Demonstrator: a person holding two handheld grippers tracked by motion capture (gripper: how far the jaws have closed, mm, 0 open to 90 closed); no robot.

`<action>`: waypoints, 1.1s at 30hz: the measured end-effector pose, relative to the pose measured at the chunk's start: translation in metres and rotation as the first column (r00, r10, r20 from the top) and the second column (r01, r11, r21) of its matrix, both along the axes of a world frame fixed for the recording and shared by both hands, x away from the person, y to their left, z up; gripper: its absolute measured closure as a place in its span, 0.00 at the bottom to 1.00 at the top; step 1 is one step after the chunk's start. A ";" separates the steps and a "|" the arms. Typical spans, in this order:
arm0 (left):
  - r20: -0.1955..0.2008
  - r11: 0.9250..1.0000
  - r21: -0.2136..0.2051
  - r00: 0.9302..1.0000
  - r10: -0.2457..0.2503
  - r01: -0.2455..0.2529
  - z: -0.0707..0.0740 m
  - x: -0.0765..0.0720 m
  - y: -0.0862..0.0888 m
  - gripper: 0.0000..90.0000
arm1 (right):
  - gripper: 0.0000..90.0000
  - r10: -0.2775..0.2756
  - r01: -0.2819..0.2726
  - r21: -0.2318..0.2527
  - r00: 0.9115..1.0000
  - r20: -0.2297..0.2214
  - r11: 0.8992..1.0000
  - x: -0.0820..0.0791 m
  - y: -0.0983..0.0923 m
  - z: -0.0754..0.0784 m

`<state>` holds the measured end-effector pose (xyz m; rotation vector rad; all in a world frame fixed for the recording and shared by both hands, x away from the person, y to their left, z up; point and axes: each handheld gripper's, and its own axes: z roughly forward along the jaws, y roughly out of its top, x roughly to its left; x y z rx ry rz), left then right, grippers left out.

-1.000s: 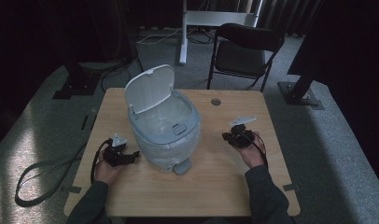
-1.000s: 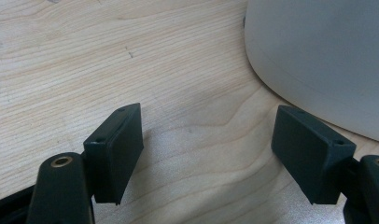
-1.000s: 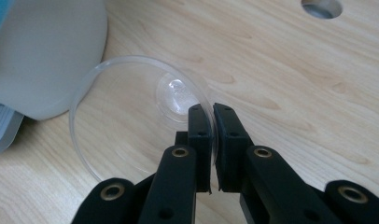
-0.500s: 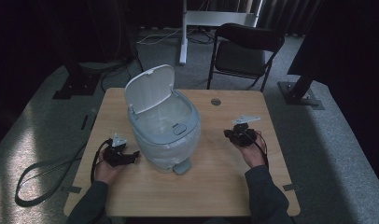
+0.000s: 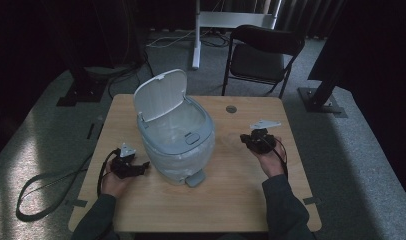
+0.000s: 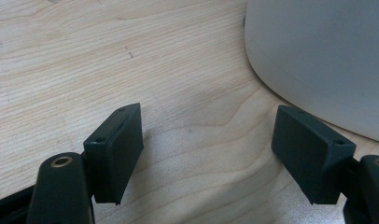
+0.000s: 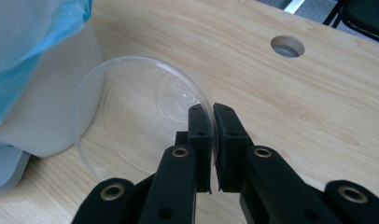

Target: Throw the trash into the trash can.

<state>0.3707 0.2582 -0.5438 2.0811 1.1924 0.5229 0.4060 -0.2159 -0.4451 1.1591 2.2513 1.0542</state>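
A pale grey bin (image 5: 175,137) with its lid (image 5: 158,95) raised stands mid-table, lined with a thin blue bag (image 7: 33,32). My right gripper (image 5: 247,139) (image 7: 212,121) is to the right of the bin, shut on the rim of a clear plastic cup (image 7: 131,116) that lies on its side with its mouth facing the camera. My left gripper (image 5: 143,165) (image 6: 208,140) rests low at the bin's left side, open, with bare wood between its pads (image 6: 120,140). The bin's wall (image 6: 327,56) curves close by the right-hand jaw.
The wooden table (image 5: 226,200) has a round cable hole (image 5: 231,109) behind the right gripper. A foot pedal (image 5: 195,177) sticks out at the bin's front. A black folding chair (image 5: 261,55) stands beyond the far edge. Cables (image 5: 46,190) lie on the floor at the left.
The right hand has shifted slightly, keeping its hold on the cup. The left hand and the bin have stayed put.
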 end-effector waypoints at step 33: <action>0.001 1.000 0.000 1.000 -0.001 0.001 0.000 0.000 0.000 0.28 | 0.95 0.002 -0.005 0.036 0.997 0.081 0.999 0.005 0.007 0.045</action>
